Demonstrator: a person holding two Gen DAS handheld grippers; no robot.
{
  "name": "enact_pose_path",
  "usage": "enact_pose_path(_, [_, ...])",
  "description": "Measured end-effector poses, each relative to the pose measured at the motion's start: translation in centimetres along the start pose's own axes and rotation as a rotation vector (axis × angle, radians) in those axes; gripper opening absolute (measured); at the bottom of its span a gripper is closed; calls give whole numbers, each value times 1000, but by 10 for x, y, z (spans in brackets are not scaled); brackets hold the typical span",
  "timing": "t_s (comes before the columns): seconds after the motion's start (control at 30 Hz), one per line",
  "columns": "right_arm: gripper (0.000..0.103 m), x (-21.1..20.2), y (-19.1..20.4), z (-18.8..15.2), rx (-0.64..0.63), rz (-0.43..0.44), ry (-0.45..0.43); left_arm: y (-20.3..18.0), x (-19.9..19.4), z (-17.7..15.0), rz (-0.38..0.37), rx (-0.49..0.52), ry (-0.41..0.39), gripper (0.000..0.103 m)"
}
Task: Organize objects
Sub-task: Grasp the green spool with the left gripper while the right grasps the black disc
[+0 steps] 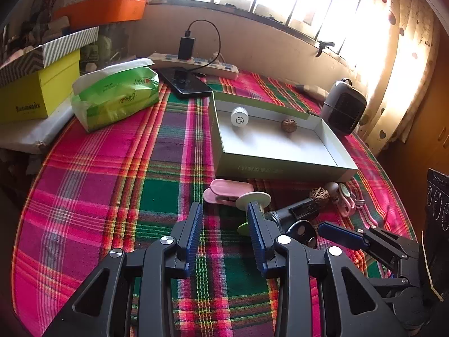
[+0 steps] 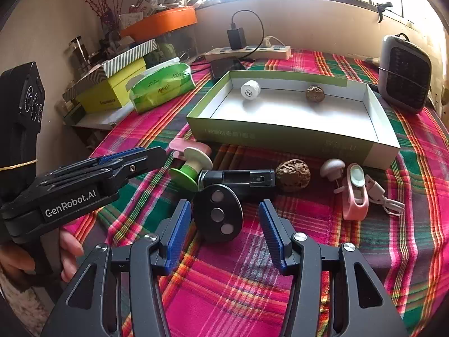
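A: Ahead of the right claw [image 2: 224, 224], the black disc [image 2: 217, 215]?
B: Glossy plastic, 3 metal studs. Beyond it, the walnut [image 2: 292, 174] looks rough; underneath, woven plaid cloth [image 2: 252, 275]; the box [image 2: 294, 137] matt cardboard.

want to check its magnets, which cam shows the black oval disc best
The right wrist view: the black oval disc faces the camera, unblocked, all three round metal insets visible. The left wrist view shows only part of it, behind that gripper's finger.

2 walnuts [image 2: 293, 174], 1 box [image 2: 280, 137]
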State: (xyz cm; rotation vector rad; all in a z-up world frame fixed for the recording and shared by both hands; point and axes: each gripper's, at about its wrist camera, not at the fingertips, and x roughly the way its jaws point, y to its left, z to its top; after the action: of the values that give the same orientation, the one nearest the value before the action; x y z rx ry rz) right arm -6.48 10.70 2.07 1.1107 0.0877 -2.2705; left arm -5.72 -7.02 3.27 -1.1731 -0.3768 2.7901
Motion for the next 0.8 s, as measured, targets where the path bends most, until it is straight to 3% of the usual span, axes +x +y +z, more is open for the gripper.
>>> enact_pose_path(0.63, [52, 13, 9, -5, -76, -96, 36, -1, 2, 1, -35, -2, 16, 31])
enact_pose_path(0.8, [42, 11, 5, -6, -66, -107, 31, -7, 4, 1, -46, 12, 23, 32])
